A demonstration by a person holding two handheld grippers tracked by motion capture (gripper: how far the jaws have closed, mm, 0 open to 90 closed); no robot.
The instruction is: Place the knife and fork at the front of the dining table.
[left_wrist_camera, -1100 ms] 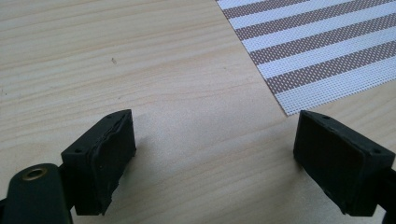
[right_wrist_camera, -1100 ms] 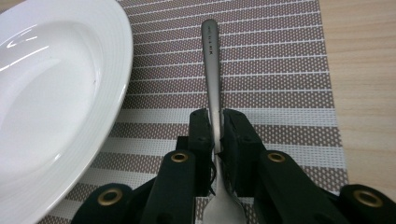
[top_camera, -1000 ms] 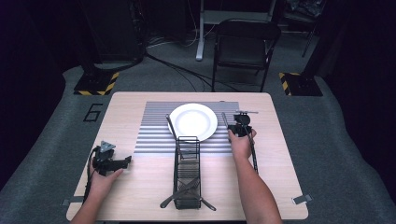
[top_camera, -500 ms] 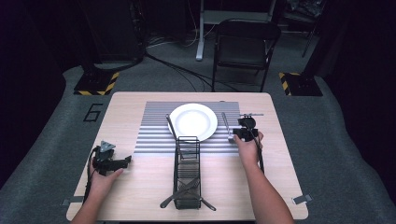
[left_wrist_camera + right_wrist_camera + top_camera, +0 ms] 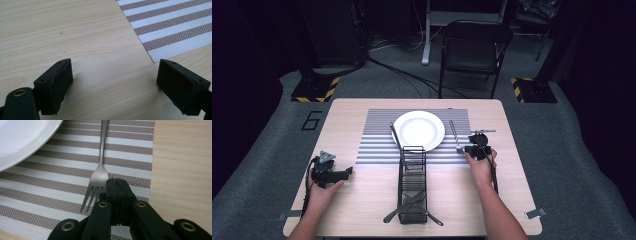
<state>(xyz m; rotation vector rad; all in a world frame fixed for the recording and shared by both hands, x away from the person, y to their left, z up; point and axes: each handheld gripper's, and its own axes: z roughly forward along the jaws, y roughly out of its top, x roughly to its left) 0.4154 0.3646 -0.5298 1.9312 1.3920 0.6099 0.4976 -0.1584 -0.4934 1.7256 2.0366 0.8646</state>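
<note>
A silver fork [image 5: 100,173] lies on the striped placemat [image 5: 50,195], right of the white plate [image 5: 22,137], with its tines toward the person. My right gripper [image 5: 117,181] is shut with nothing between its jaws, and its tip sits just right of the tines. From above, the fork [image 5: 454,136] lies between the plate [image 5: 418,130] and the right gripper [image 5: 469,149]. My left gripper [image 5: 337,175] rests on the wood at the left. Its jaws [image 5: 113,72] stand wide open over bare table, near a corner of the placemat [image 5: 170,27].
A black wire cutlery basket [image 5: 412,175] stands in front of the plate, with utensils crossing at its near end [image 5: 412,212]. A slim utensil [image 5: 395,136] lies left of the plate. A folding chair [image 5: 474,50] stands beyond the table's far edge.
The right hand has drawn back a little toward the person and to the right, away from the plate. The fork stays on the placemat. The left hand has not moved.
</note>
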